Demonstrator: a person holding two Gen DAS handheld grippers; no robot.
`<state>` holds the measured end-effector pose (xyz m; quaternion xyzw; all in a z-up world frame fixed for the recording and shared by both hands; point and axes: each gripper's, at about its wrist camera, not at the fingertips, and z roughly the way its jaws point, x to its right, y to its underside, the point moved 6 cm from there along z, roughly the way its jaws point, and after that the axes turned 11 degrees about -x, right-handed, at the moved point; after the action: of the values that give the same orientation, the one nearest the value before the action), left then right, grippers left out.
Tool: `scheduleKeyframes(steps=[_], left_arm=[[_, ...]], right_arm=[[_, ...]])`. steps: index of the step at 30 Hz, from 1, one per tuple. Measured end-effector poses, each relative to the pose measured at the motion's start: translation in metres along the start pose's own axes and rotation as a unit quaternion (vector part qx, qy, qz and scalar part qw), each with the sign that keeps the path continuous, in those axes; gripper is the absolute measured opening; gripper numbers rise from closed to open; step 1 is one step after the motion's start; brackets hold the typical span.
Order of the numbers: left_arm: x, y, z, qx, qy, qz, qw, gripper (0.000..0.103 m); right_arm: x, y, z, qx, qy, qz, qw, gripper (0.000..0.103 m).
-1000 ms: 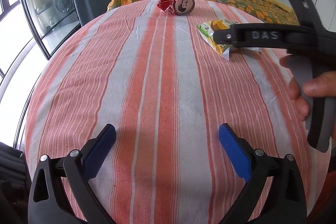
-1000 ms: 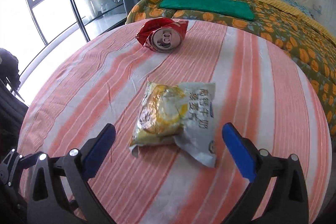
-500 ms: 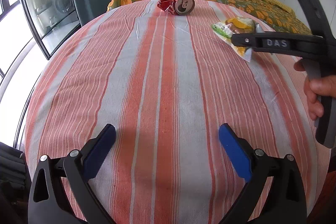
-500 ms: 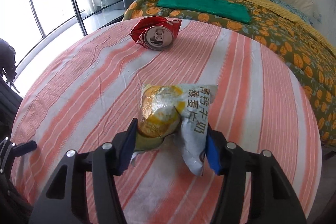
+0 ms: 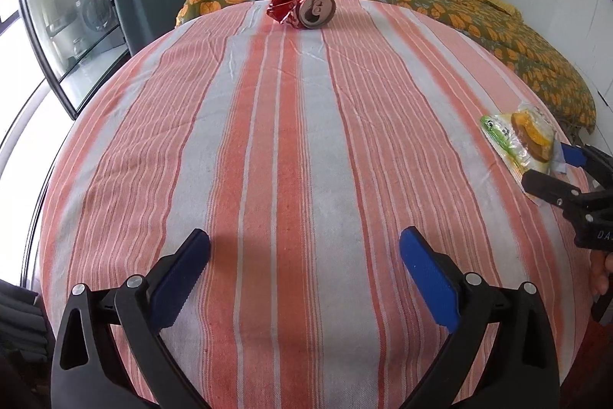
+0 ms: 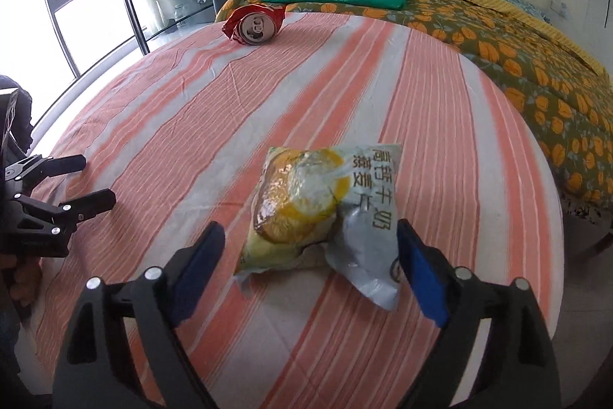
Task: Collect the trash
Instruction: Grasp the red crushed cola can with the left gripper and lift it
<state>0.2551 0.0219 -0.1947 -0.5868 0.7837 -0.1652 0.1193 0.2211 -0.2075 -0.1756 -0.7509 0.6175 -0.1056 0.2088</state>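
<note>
Now | right hand-held gripper just reopened around snack packet, seemingly unpinched | left hand-held gripper wide

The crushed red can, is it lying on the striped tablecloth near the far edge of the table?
Yes, the crushed red can lies on its side on the striped tablecloth, close to the far edge by the bed.

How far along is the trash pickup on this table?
Nothing looks collected yet. The snack wrapper lies on the striped cloth between the right gripper pads, whose jaws have just been opening. The crushed can sits untouched at the far edge; the left gripper is open, empty.
</note>
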Motion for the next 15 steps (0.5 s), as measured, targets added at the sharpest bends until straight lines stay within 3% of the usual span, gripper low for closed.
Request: scheduleKeyframes(steps=[5,10,15], left_arm=[[-0.009,-0.039,0.005,0.009,0.019,0.034,0.9992,0.097],[-0.026,-0.124,0.017,0.058,0.029,0.087,0.9942,0.097],[-0.037,-0.206,0.053,0.064,0.014,0.116,0.9911,0.097]], right_arm=[[0.001,0.002,0.009,-0.018,-0.008,0.010,1.000,0.091],[-0.002,0.003,0.011,-0.025,0.003,-0.001,1.000,0.095],[-0.004,0.003,0.013,-0.028,0.008,-0.005,1.000,0.097]])
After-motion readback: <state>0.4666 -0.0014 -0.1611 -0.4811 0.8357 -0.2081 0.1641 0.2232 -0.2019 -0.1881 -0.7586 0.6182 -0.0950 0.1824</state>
